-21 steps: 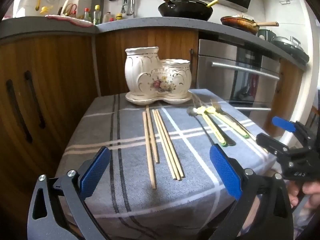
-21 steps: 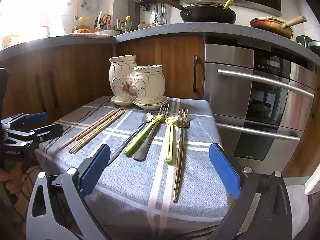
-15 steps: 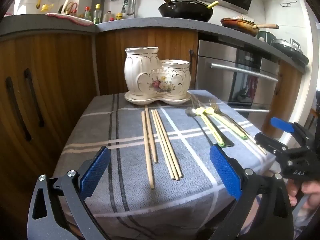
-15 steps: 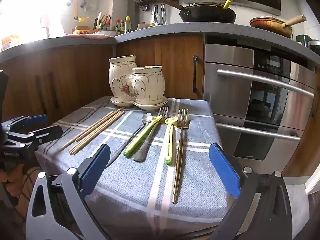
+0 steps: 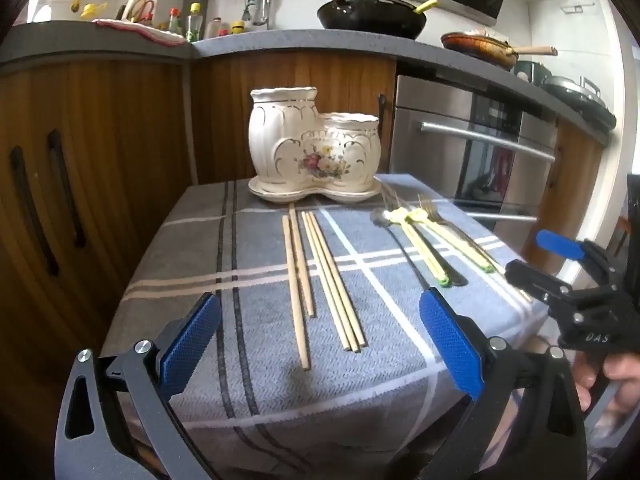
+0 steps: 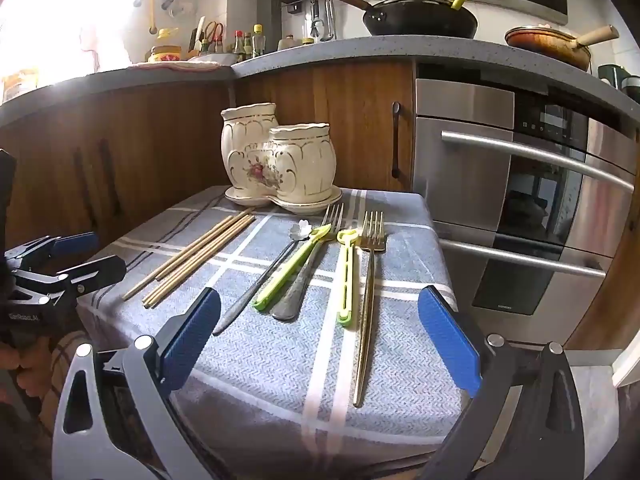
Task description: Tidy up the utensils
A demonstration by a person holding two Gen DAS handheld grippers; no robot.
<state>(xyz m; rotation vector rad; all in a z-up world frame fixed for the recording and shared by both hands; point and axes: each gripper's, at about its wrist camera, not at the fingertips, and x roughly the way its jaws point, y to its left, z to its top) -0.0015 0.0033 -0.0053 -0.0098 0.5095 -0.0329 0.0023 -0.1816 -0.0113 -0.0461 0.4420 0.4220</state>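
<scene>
Nothing sorted yet: slim wooden chopsticks [image 5: 320,276] and smooth metal forks [image 6: 370,280] with lime plastic handles lying flat on the grey woven checked cloth [image 5: 248,368] before the empty glossy twin-pot ceramic holder [image 5: 312,148], left gripper [image 5: 320,360] and right gripper [image 6: 320,344] gaping wide, holding nothing.
</scene>
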